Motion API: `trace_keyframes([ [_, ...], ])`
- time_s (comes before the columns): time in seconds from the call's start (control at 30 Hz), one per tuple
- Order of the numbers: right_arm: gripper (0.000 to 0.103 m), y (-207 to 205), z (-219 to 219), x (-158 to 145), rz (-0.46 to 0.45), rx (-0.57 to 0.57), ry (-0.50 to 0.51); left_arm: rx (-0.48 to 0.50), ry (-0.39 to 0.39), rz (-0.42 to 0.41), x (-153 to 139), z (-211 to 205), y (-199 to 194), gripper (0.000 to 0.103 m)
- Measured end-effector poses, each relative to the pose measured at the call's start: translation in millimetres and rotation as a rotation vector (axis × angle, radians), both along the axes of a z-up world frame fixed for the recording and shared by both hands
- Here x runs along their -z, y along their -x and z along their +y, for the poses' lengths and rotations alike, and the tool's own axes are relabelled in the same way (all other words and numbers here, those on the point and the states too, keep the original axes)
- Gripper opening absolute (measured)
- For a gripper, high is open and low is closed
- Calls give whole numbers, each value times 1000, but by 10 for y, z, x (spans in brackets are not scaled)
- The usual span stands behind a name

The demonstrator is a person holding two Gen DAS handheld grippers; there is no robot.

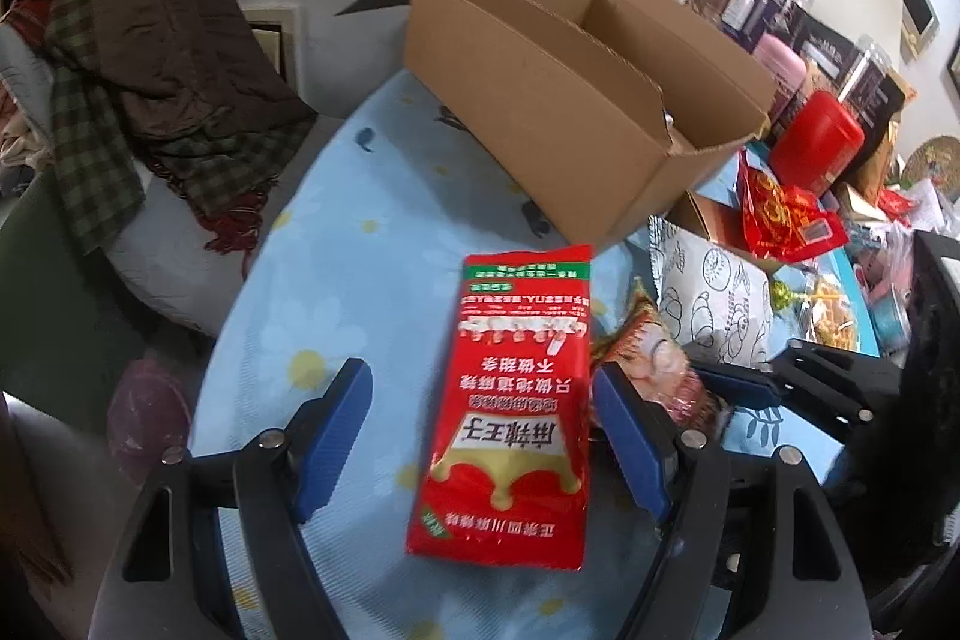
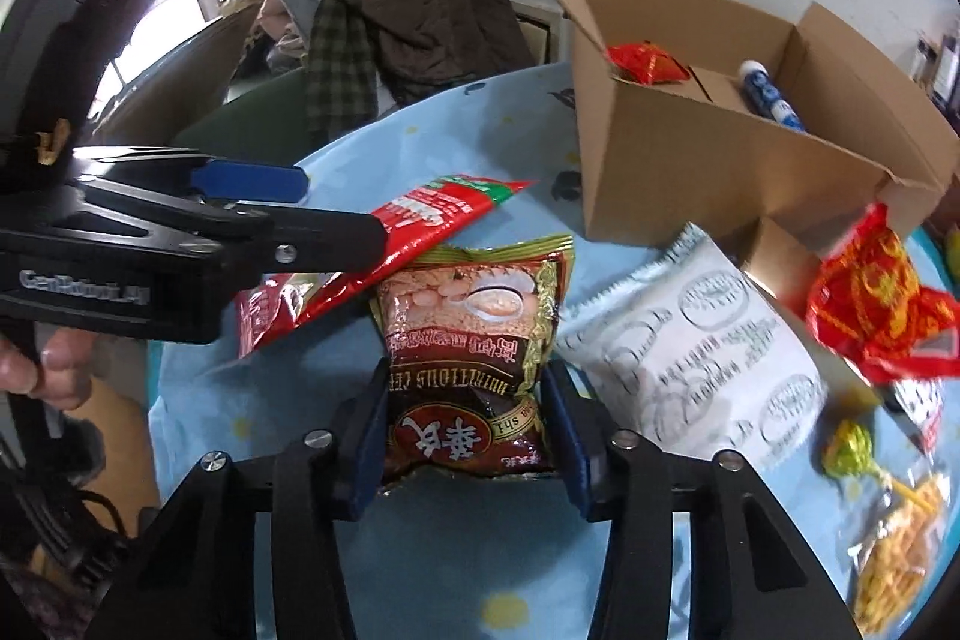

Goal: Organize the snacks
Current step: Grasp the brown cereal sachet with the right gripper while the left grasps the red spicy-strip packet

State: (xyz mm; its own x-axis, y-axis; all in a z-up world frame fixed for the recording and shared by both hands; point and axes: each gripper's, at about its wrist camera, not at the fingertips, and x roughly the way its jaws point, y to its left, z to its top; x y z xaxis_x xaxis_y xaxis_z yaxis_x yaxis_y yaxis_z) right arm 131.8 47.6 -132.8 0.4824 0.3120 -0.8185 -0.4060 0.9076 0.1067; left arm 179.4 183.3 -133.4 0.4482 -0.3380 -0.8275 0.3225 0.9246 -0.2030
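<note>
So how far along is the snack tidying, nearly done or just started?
Early on, it seems. The cardboard box already holds a red packet and a blue-and-white tube. In hand: the right gripper pinches a brown cereal packet; the left gripper stands open around a long red packet. Left on the table: a white bag, a red bag and some yellow snacks.

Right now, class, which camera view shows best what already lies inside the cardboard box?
The right wrist view. It looks down into the cardboard box, showing a red packet and a blue-and-white tube inside. The left wrist view shows the same box mostly from its outer side wall; its contents are almost wholly hidden.
</note>
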Motion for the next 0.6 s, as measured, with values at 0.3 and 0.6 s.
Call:
trace_keyframes([
  [0.3, 46, 286, -261, -48, 9, 77, 28, 39, -115, 29, 192, -323, -53, 76],
  [0.6, 45, 515, -621, -67, 13, 153, -8, 28, -245, -35, 234, -543, 120, 52],
])
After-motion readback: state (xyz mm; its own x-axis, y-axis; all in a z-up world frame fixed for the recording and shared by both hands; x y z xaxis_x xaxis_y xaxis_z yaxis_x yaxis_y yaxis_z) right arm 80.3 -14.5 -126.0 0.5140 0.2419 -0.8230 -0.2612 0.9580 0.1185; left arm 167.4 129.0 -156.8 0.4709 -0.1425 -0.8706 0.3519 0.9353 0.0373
